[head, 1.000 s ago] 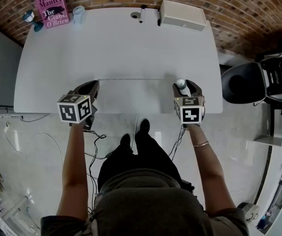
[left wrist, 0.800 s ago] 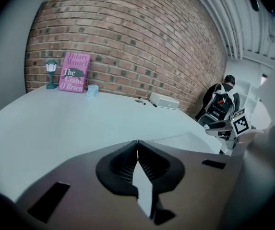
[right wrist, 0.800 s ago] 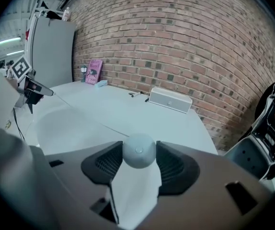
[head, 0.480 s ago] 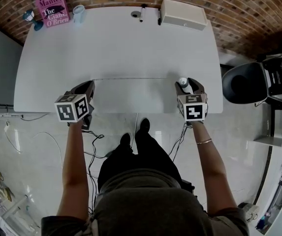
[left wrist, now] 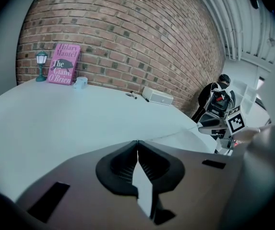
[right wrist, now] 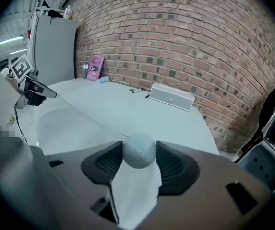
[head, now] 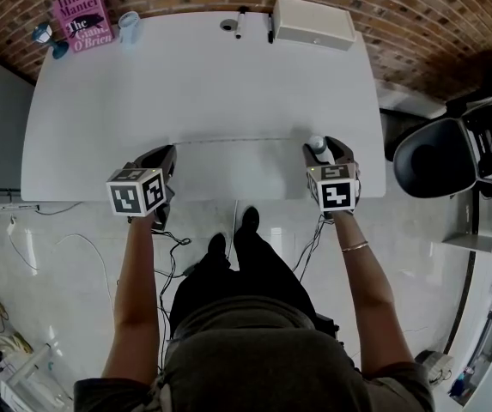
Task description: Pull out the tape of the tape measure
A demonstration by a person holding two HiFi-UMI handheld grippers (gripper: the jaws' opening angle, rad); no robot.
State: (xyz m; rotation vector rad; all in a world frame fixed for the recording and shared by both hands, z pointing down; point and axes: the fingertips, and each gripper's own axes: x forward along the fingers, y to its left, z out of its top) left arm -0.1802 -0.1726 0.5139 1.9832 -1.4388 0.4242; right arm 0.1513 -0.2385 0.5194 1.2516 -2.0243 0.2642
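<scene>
We have both grippers over the near edge of the white table (head: 203, 75). The right gripper (head: 326, 151) sits toward the table's near right corner. Its jaws are clamped on the small round pale-grey tape measure case (right wrist: 138, 150), with 1 pad on each side.

The left gripper (left wrist: 137, 143) is toward the table's near left side. Its jaws are fully together, pinching the end of the thin pale tape (head: 241, 140). The tape runs as 1 straight line just above the table top, parallel to the near edge, from the case to the left jaws. It looks taut, with no sag visible. We judge the pull well along, since the 2 grippers are already well apart.

To do this step well:
- Move the left gripper straight outward along the tape's own line, away from the case and level with the table.
- Don't twist, or the tape may slip sideways out of the pads.
- The right gripper only anchors. The case looks round and smooth, so we expect it can roll or pop out if pulled off-axis.
- Pull slow and even.
</scene>
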